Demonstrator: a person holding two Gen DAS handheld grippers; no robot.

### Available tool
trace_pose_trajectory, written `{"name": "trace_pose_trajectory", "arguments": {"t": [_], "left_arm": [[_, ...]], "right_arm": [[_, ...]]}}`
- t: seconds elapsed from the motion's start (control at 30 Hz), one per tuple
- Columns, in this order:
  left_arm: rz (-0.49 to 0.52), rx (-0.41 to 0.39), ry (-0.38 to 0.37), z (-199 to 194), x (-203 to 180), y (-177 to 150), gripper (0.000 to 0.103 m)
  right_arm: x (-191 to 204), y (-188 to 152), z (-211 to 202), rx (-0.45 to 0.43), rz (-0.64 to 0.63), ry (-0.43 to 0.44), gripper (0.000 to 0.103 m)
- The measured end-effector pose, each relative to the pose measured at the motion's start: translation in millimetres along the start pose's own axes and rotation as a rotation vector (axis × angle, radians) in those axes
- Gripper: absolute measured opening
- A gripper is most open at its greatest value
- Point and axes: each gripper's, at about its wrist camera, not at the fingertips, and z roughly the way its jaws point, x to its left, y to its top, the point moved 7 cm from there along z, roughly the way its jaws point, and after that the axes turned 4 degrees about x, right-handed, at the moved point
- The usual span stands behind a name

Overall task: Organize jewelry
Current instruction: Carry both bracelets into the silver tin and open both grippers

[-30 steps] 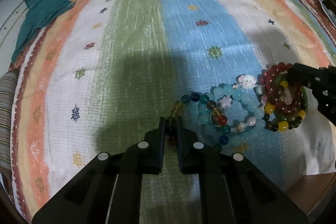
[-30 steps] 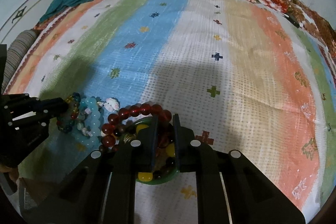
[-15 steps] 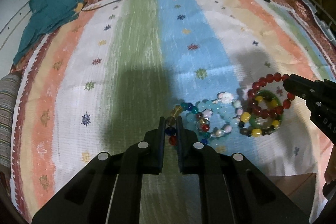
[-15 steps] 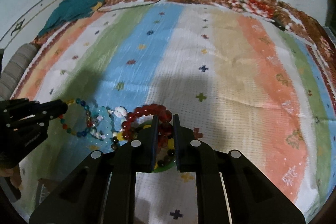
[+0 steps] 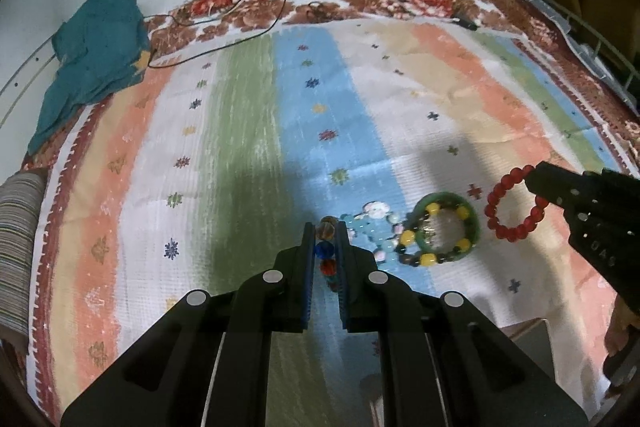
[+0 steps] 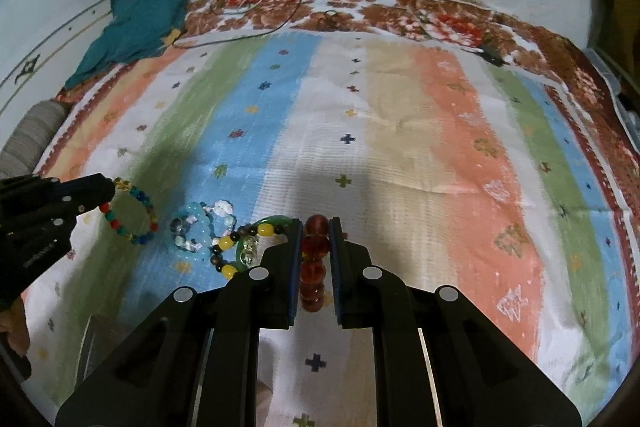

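Red bracelet [image 5: 515, 203] hangs clamped in the right gripper [image 6: 314, 227], beads strung along its fingers; the left gripper [image 5: 325, 227] pinches the multicolour bracelet [image 6: 130, 213] likewise, over the striped cloth [image 6: 400, 147].

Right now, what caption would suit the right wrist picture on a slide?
Right claw lifts a red bead bracelet while the left claw pulls a multicolored bead bracelet off the striped cloth.

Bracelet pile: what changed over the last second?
The left gripper pulled the multicolour bracelet out leftward; the right gripper pulled the red bracelet out rightward. Both now sit clear of the pile. Both grips stayed shut. The pale blue bracelet and green bangle stayed on the cloth.
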Motion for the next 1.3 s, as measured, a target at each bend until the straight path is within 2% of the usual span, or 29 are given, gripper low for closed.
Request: {"name": "trace_pose_trajectory", "arguments": {"t": [0.3,0.47,0.87,1.3], "left_arm": [[-0.019,-0.046,-0.035,-31.5,-11.3,-0.4,0.009],[-0.026,-0.078,-0.064,-49.6,-16.4,-1.6,0.009],[-0.004,-0.138,-0.114,-88.0,-36.7,-11.7,0.009],[0.017,-0.139,-0.144,-108.2,-50.7,-33.3,0.009]], "right_arm": [[-0.1,-13.4,-28.7,-0.055,0.036,0.001,0.014],[1.3,-16.4,-50.6,-0.106,0.026,-0.007,0.014],[13.7,-31.1,-88.8,-0.161,-0.009,0.013,0.014],[32.1,-49.1,-116.0,-0.175,-0.046,0.066,0.014]]}}
